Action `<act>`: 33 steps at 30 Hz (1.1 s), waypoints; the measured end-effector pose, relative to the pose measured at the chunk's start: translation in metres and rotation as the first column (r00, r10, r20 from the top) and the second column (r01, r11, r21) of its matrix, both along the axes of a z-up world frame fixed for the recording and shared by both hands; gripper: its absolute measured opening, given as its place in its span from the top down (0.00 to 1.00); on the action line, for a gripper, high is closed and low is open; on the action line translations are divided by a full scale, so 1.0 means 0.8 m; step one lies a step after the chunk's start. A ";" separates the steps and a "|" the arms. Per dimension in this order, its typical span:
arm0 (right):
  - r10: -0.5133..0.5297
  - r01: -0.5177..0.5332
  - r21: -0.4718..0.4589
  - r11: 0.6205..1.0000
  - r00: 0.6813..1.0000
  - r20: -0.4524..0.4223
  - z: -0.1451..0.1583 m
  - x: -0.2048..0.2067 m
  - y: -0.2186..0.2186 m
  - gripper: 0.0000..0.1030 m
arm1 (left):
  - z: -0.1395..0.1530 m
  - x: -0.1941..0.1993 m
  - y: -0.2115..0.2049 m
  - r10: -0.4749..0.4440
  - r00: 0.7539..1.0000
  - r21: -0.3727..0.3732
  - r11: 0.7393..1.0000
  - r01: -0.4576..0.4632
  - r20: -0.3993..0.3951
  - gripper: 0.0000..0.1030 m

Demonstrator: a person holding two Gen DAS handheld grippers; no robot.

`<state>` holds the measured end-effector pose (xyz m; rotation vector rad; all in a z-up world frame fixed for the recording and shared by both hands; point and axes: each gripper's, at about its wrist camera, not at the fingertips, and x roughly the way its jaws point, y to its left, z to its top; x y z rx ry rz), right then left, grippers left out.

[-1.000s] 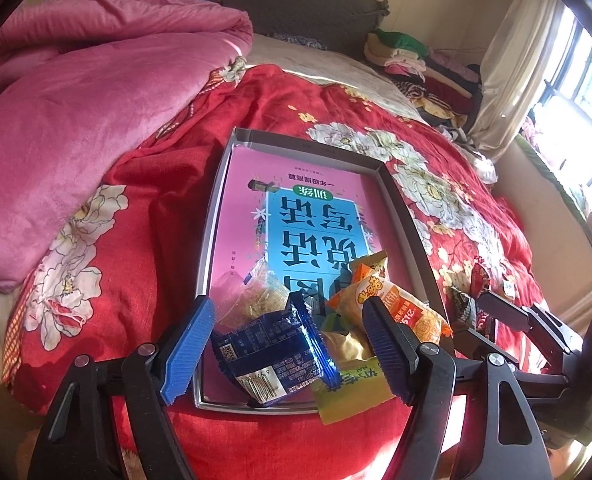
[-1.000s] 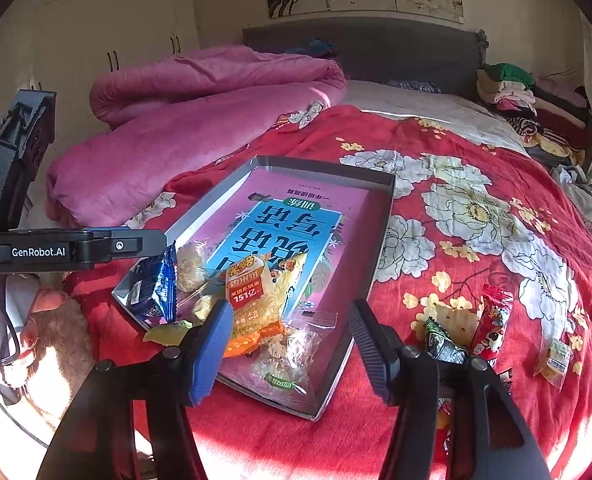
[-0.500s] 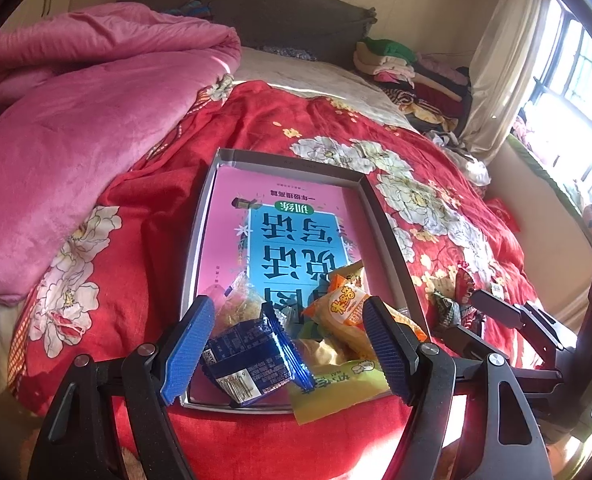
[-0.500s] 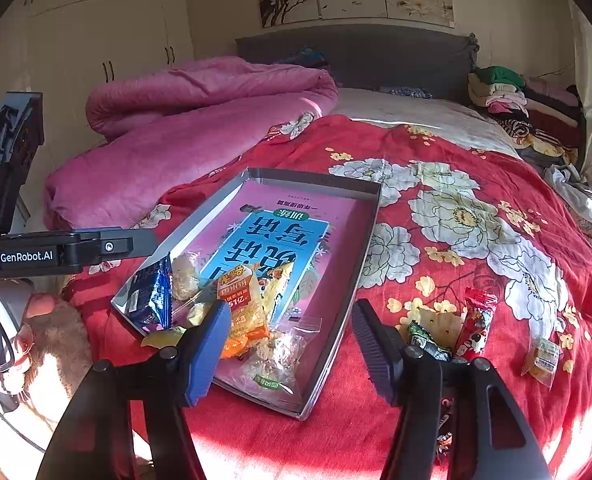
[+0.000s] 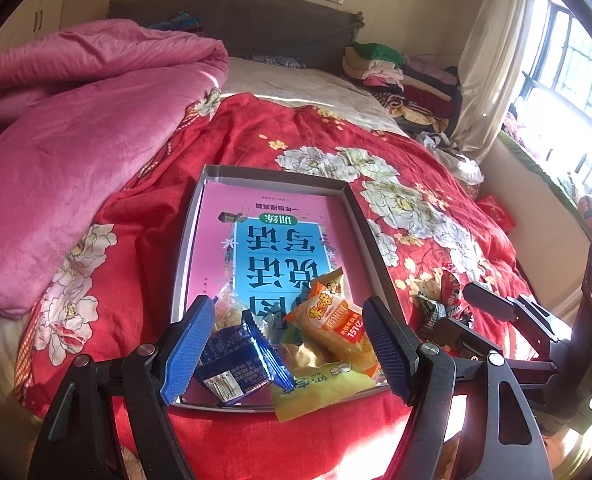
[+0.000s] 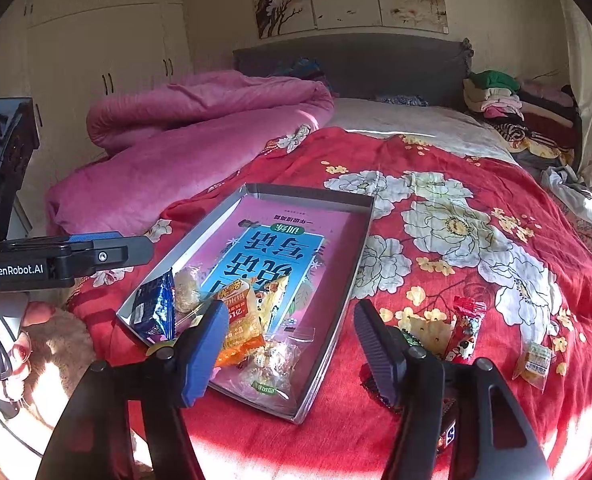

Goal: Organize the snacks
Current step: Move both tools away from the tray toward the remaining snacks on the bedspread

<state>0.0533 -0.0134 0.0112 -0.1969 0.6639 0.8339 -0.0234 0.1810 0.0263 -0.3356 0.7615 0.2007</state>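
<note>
A grey tray (image 5: 183,248) (image 6: 356,256) with a pink and blue book cover inside lies on the red flowered bedspread. Its near end holds a blue packet (image 5: 235,368) (image 6: 153,312), an orange packet (image 5: 336,332) (image 6: 239,320), a yellow-green packet (image 5: 320,388) and a clear bag (image 6: 271,360). My left gripper (image 5: 283,356) is open and empty, raised over the tray's near end. My right gripper (image 6: 291,352) is open and empty, above the tray's near right corner. A red packet (image 6: 464,332), a dark green packet (image 5: 432,312) and a small clear packet (image 6: 534,364) lie loose on the bedspread to the right of the tray.
A pink quilt (image 5: 75,128) is heaped on the left of the bed. Folded clothes (image 6: 512,108) are stacked at the far right by the grey headboard (image 6: 352,64). A window and curtain (image 5: 492,60) are on the right. The bed's near edge is just below the grippers.
Both grippers have drawn back and risen from the tray, so the tray and snacks look smaller and lower. Both stay open and empty. The snacks have not moved.
</note>
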 end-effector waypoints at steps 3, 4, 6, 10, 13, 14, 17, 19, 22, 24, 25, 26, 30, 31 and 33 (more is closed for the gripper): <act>-0.006 0.006 0.008 1.000 1.000 0.003 0.003 0.000 -0.004 0.37 | 0.003 0.000 -0.003 -0.005 1.000 0.004 1.000 0.005 0.003 0.25; -0.008 0.008 0.011 1.000 1.000 0.003 0.004 0.001 -0.006 0.37 | 0.004 0.000 -0.004 -0.005 1.000 0.006 1.000 0.005 0.004 0.25; -0.013 0.013 0.016 1.000 1.000 0.005 0.006 0.001 -0.008 0.37 | 0.005 -0.001 -0.005 -0.005 1.000 0.008 1.000 0.005 0.004 0.25; -0.023 0.023 0.028 0.999 1.000 0.007 0.010 0.002 -0.013 0.36 | 0.008 -0.002 -0.006 -0.002 1.000 0.011 1.000 0.002 0.005 0.25; -0.027 0.027 0.034 0.999 1.000 0.010 0.012 0.002 -0.017 0.36 | 0.011 -0.003 -0.009 -0.004 1.000 0.018 1.000 0.004 0.007 0.25; -0.030 0.030 0.036 0.999 0.999 0.011 0.013 0.003 -0.019 0.36 | 0.012 -0.003 -0.010 -0.006 1.000 0.020 1.000 0.006 0.009 0.25; -0.041 0.040 0.039 0.998 0.999 0.013 0.014 0.005 -0.025 0.36 | 0.014 -0.003 -0.014 -0.013 1.000 0.023 1.000 0.013 0.011 0.25; -0.050 0.050 0.043 0.998 0.999 0.011 0.015 0.007 -0.031 0.36 | 0.015 -0.002 -0.017 -0.021 1.000 0.024 1.000 0.020 0.010 0.25; -0.067 0.066 0.045 0.997 0.998 0.015 0.017 0.010 -0.042 0.36 | 0.015 -0.001 -0.023 -0.034 0.999 0.021 0.999 0.033 0.006 0.24; -0.078 0.078 0.042 0.996 0.997 0.017 0.017 0.012 -0.049 0.36 | 0.014 0.000 -0.028 -0.043 0.999 0.021 0.999 0.043 0.002 0.25; -0.085 0.084 0.043 0.996 0.996 0.018 0.017 0.013 -0.053 0.36 | 0.014 0.000 -0.031 -0.047 0.999 0.021 0.999 0.047 0.001 0.25; -0.091 0.090 0.044 0.995 0.996 0.018 0.017 0.014 -0.057 0.36 | 0.014 0.001 -0.034 -0.051 0.999 0.021 0.998 0.051 -0.001 0.24; -0.115 0.115 0.052 0.992 0.993 0.013 0.016 0.019 -0.073 0.36 | 0.015 0.004 -0.046 -0.071 0.997 0.027 0.997 0.071 -0.007 0.24; -0.120 0.120 0.054 0.991 0.993 0.012 0.016 0.019 -0.077 0.36 | 0.015 0.005 -0.048 -0.075 0.997 0.028 0.997 0.075 -0.008 0.25; -0.130 0.129 0.057 0.990 0.991 0.010 0.017 0.022 -0.085 0.36 | 0.015 0.006 -0.052 -0.081 0.997 0.024 0.996 0.081 -0.009 0.24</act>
